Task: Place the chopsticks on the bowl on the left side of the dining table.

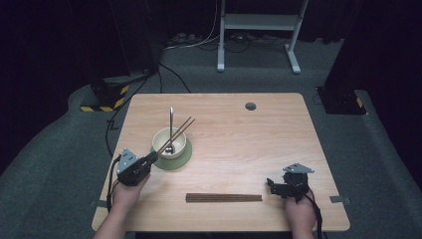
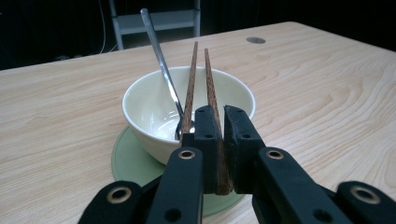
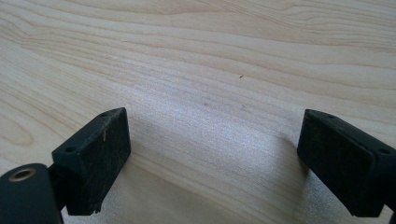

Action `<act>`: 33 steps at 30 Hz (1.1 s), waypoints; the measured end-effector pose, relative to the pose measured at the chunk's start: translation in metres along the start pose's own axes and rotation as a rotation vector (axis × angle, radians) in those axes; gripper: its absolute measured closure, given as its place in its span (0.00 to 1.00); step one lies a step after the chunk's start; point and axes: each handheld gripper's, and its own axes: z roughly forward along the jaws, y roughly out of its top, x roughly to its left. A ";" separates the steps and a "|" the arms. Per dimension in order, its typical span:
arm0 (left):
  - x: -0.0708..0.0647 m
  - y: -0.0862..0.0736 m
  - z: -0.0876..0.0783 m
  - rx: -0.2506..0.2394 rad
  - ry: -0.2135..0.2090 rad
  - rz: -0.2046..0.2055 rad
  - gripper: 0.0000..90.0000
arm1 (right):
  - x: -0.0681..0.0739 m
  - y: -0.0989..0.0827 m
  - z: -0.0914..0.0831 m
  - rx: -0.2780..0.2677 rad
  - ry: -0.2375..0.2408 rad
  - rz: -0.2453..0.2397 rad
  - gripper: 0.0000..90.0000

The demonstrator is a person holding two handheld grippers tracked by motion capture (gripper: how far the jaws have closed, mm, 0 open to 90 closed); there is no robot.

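Two brown wooden chopsticks are pinched tight in the left gripper, slanting over the round cream bowl near the table's left edge. The right gripper by the front right corner gapes wide, holding nothing.

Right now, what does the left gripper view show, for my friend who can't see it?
The left gripper is shut on a pair of wooden chopsticks that point over a cream bowl. A metal spoon leans in the bowl, which sits on a green coaster.
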 end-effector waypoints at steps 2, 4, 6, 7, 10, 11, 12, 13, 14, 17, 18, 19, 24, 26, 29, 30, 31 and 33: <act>-0.002 -0.001 0.002 0.015 0.016 0.012 0.93 | 0.000 0.000 0.000 0.000 0.000 0.000 0.11; -0.003 -0.002 0.003 0.029 0.021 0.022 0.93 | 0.000 0.000 0.000 -0.002 -0.001 -0.006 0.11; -0.005 -0.002 0.004 0.034 0.021 0.032 0.93 | 0.000 0.000 0.000 -0.001 -0.001 -0.003 0.11; -0.005 -0.002 0.005 0.040 0.019 0.038 0.93 | 0.000 0.000 0.000 -0.001 -0.001 -0.003 0.11; -0.006 -0.003 0.007 0.054 0.024 0.051 0.93 | 0.000 0.000 0.000 -0.002 -0.001 -0.006 0.11; -0.006 -0.003 0.007 0.060 0.028 0.054 0.93 | 0.000 0.000 0.000 0.000 0.000 0.000 0.11; -0.006 -0.003 0.007 0.065 0.031 0.055 0.93 | 0.000 0.000 0.000 0.000 0.000 0.000 0.11; -0.006 -0.003 0.007 0.066 0.033 0.057 0.93 | 0.000 0.000 0.000 -0.002 -0.001 -0.005 0.11; -0.007 -0.003 0.008 0.067 0.036 0.058 0.93 | 0.000 0.000 0.000 0.000 0.000 0.000 0.11; -0.007 -0.003 0.008 0.069 0.038 0.067 0.93 | 0.000 0.000 0.000 -0.002 -0.002 -0.007 0.11; -0.007 -0.003 0.008 0.070 0.041 0.065 0.93 | 0.000 0.000 0.000 -0.002 -0.001 -0.006 0.11; -0.007 -0.004 0.008 0.071 0.045 0.064 0.93 | 0.000 0.000 0.000 -0.002 -0.002 -0.006 0.11; -0.007 -0.004 0.007 0.069 0.046 0.074 0.92 | 0.000 0.000 0.000 0.000 0.000 0.000 0.11; -0.008 -0.003 0.006 0.054 0.042 0.064 0.88 | 0.000 0.000 0.000 0.000 0.000 0.000 0.11; -0.006 0.000 0.000 0.013 0.053 0.053 0.79 | 0.000 0.000 0.000 -0.001 -0.001 -0.004 0.11; -0.004 0.001 -0.002 -0.002 0.063 0.037 0.75 | 0.000 0.000 0.000 -0.001 -0.001 -0.005 0.11; -0.001 0.001 -0.005 -0.013 0.070 0.027 0.71 | 0.000 0.000 0.000 -0.001 -0.001 -0.004 0.11; 0.005 0.001 -0.008 -0.030 0.070 -0.008 0.63 | 0.000 0.000 0.000 0.000 0.000 -0.001 0.11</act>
